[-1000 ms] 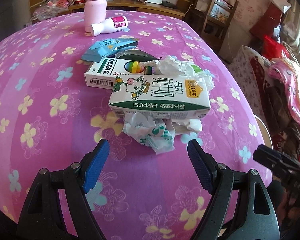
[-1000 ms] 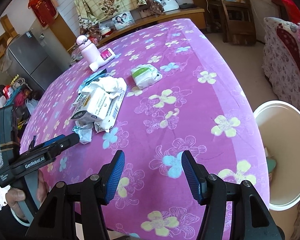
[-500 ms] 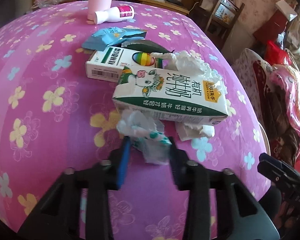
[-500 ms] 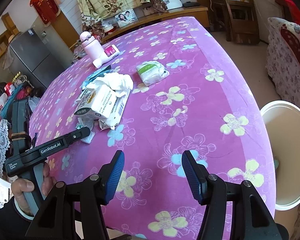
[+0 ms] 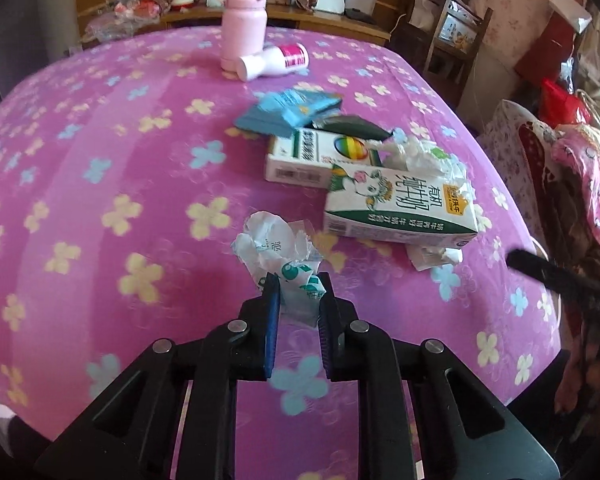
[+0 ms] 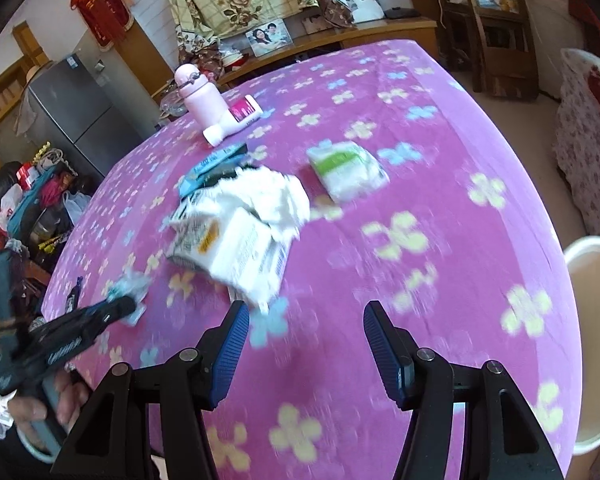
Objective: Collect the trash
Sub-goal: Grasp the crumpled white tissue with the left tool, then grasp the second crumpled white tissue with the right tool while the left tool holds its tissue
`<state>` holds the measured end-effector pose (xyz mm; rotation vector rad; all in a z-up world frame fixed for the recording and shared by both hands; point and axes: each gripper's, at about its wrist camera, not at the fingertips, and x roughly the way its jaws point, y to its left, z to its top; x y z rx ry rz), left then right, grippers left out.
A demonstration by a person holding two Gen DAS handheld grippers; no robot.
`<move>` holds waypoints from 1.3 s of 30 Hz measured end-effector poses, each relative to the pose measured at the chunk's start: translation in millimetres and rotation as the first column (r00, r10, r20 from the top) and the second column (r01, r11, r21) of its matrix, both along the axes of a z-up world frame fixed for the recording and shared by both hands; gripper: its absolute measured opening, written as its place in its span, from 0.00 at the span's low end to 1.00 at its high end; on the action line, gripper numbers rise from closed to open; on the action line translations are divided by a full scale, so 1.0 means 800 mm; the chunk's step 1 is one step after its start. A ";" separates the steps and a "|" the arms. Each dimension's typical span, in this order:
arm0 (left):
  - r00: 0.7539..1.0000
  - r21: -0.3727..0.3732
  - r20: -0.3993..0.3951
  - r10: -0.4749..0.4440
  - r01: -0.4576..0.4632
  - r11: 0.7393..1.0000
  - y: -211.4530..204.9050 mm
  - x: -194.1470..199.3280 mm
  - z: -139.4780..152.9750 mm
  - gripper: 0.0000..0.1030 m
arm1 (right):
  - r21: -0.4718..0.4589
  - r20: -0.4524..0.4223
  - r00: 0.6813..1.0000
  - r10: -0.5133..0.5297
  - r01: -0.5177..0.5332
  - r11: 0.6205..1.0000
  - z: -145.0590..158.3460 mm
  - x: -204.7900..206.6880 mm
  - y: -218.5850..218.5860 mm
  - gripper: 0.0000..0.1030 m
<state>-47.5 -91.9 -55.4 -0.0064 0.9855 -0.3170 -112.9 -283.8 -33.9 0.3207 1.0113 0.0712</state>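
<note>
At table (image 5: 100, 168) near edge, L gripper (image 5: 298, 280) jaws closing on crumpled wrapper (image 5: 276, 246); pads press its lower end, rest of wrapper sticks out ahead. R gripper (image 6: 306, 314) approx. half open, nothing between jaws, over bare cloth. Beyond wrapper: milk carton (image 5: 400, 208) lying flat, box (image 5: 312, 156) behind it, tissue (image 5: 416, 152) on top. Further: blue packet (image 5: 288, 110). Far end: pink bottle (image 5: 244, 20) upright, white bottle (image 5: 274, 62) on its side touching it. Bin (image 6: 596, 320) off table's R edge.
</note>
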 end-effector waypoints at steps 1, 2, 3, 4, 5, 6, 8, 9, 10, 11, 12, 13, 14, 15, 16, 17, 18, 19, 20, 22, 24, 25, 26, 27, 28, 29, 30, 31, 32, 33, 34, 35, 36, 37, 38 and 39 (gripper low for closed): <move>1.000 0.006 0.011 0.000 0.000 1.000 0.003 -0.002 0.004 0.14 | -0.011 0.008 1.000 -0.004 0.004 1.000 0.001 0.007 0.002 0.56; 1.000 0.010 0.021 0.001 -0.001 1.000 0.008 -0.004 0.009 0.14 | -0.024 0.015 1.000 -0.011 0.011 1.000 0.001 0.015 0.003 0.56; 1.000 0.013 0.027 0.003 -0.004 1.000 0.012 -0.005 0.012 0.14 | -0.039 0.023 1.000 -0.018 0.019 0.999 0.002 0.024 0.005 0.56; 0.999 0.015 0.033 0.007 -0.007 1.000 0.018 -0.005 0.017 0.14 | -0.048 0.028 0.999 -0.022 0.024 0.999 0.003 0.033 0.006 0.56; 0.999 0.015 0.035 0.010 -0.010 1.000 0.021 -0.005 0.019 0.14 | -0.047 0.032 0.999 -0.025 0.027 0.999 0.003 0.044 0.006 0.56; 0.999 0.014 0.038 0.015 -0.015 1.000 0.025 -0.004 0.022 0.14 | -0.041 0.038 0.999 -0.029 0.031 0.999 0.003 0.053 0.005 0.56; 0.999 0.016 0.040 0.027 -0.028 0.999 0.035 -0.002 0.025 0.14 | -0.043 0.039 0.998 -0.044 0.046 0.998 0.002 0.068 0.002 0.56; 0.999 0.019 0.041 0.031 -0.031 0.999 0.038 -0.002 0.025 0.14 | -0.044 0.033 0.998 -0.049 0.051 0.998 0.001 0.076 0.002 0.56; 0.999 0.022 0.042 0.033 -0.034 0.999 0.041 -0.003 0.025 0.14 | -0.040 0.025 0.999 -0.043 0.044 0.998 -0.001 0.081 0.003 0.56; 0.998 0.026 0.042 0.037 -0.038 0.999 0.045 -0.003 0.024 0.14 | -0.037 0.011 1.000 -0.027 0.028 0.999 -0.004 0.085 0.007 0.56; 0.998 0.029 0.041 0.040 -0.041 0.999 0.047 -0.004 0.023 0.14 | -0.039 -0.013 1.000 -0.007 0.006 0.999 -0.008 0.086 0.012 0.56; 0.998 0.031 0.038 0.044 -0.045 0.999 0.050 -0.004 0.022 0.14 | -0.039 -0.034 0.999 0.011 -0.013 0.999 -0.011 0.085 0.018 0.56; 0.998 0.031 0.034 0.048 -0.049 0.998 0.054 -0.002 0.020 0.14 | -0.032 -0.048 0.998 0.031 -0.032 0.999 -0.013 0.081 0.025 0.56; 0.998 0.031 0.033 0.051 -0.052 0.998 0.055 -0.002 0.019 0.14 | -0.021 -0.055 0.997 0.057 -0.059 0.998 -0.014 0.073 0.035 0.56; 0.998 0.030 0.030 0.055 -0.056 0.998 0.057 -0.001 0.017 0.14 | -0.018 -0.059 0.995 0.078 -0.079 0.997 -0.015 0.065 0.044 0.56; 0.998 0.029 0.029 0.058 -0.058 0.998 0.059 0.001 0.016 0.14 | -0.019 -0.062 0.993 0.100 -0.101 0.995 -0.016 0.058 0.054 0.56; 0.998 0.027 0.027 0.060 -0.061 0.998 0.059 0.002 0.016 0.14 | -0.019 -0.065 0.990 0.127 -0.129 0.992 -0.017 0.050 0.067 0.56; 0.998 0.024 0.024 0.062 -0.063 0.998 0.060 0.004 0.015 0.14 | -0.014 -0.066 0.987 0.148 -0.149 0.989 -0.019 0.045 0.076 0.56; 0.998 0.020 0.021 0.064 -0.064 0.998 0.060 0.004 0.016 0.14 | -0.008 -0.070 0.982 0.173 -0.174 0.985 -0.021 0.041 0.085 0.56; 0.998 0.011 0.022 0.063 -0.063 0.998 0.060 0.004 0.017 0.14 | -0.007 -0.077 0.976 0.204 -0.205 0.979 -0.022 0.040 0.095 0.56; 0.998 0.005 0.030 0.057 -0.057 0.998 0.059 0.000 0.020 0.14 | -0.037 -0.051 0.982 0.184 -0.186 0.982 -0.014 0.041 0.090 0.56; 0.998 0.005 0.033 0.054 -0.054 0.999 0.058 -0.001 0.020 0.14 | -0.055 -0.036 0.985 0.169 -0.171 0.984 -0.009 0.042 0.086 0.56; 0.998 0.004 0.034 0.051 -0.051 0.999 0.057 -0.002 0.021 0.14 | -0.070 -0.022 0.988 0.153 -0.155 0.985 -0.005 0.045 0.081 0.58; 0.998 0.002 0.034 0.049 -0.049 0.999 0.056 -0.002 0.021 0.14 | -0.085 -0.012 0.990 0.137 -0.138 0.987 -0.001 0.048 0.076 0.65; 0.998 -0.002 0.032 0.049 -0.049 0.999 0.056 -0.002 0.020 0.14 | -0.099 -0.003 0.993 0.121 -0.120 0.988 0.002 0.053 0.071 0.69; 0.998 -0.006 0.030 0.049 -0.049 0.999 0.056 -0.001 0.020 0.14 | -0.109 0.006 0.994 0.108 -0.107 0.988 0.003 0.058 0.067 0.72; 0.998 -0.012 0.027 0.050 -0.050 0.999 0.055 0.000 0.020 0.14 | -0.123 0.009 0.996 0.092 -0.091 0.988 0.003 0.067 0.064 0.72; 0.998 -0.017 0.024 0.051 -0.050 0.999 0.055 0.000 0.020 0.14 | -0.129 0.007 0.997 0.082 -0.080 0.988 0.002 0.075 0.062 0.72; 0.998 -0.020 0.023 0.051 -0.050 0.999 0.054 0.000 0.019 0.14 | -0.129 0.004 0.997 0.075 -0.074 0.989 0.000 0.083 0.061 0.73; 0.999 -0.021 0.021 0.050 -0.049 0.999 0.052 0.001 0.019 0.14 | -0.127 -0.002 0.997 0.073 -0.072 0.989 -0.004 0.091 0.061 0.75; 0.999 -0.021 0.020 0.048 -0.048 0.999 0.051 0.001 0.019 0.14 | -0.133 -0.018 0.997 0.077 -0.078 0.988 -0.009 0.103 0.062 0.77; 0.999 -0.022 0.018 0.046 -0.045 0.999 0.050 0.001 0.018 0.14 | -0.141 -0.032 0.996 0.080 -0.084 0.986 -0.013 0.111 0.063 0.77; 0.999 -0.022 0.016 0.042 -0.042 0.999 0.048 0.001 0.018 0.14 | -0.147 -0.050 0.995 0.086 -0.093 0.985 -0.021 0.120 0.065 0.76; 0.999 -0.023 0.015 0.038 -0.038 0.999 0.047 0.002 0.018 0.14 | -0.140 -0.058 0.994 0.094 -0.102 0.985 -0.024 0.126 0.065 0.75; 0.999 -0.024 0.015 0.035 -0.034 0.999 0.045 0.001 0.018 0.14 | -0.130 -0.061 0.993 0.097 -0.104 0.986 -0.028 0.129 0.065 0.62; 0.999 -0.025 0.017 0.031 -0.031 0.999 0.043 0.001 0.018 0.14 | -0.115 -0.056 0.994 0.097 -0.103 0.988 -0.029 0.129 0.061 0.41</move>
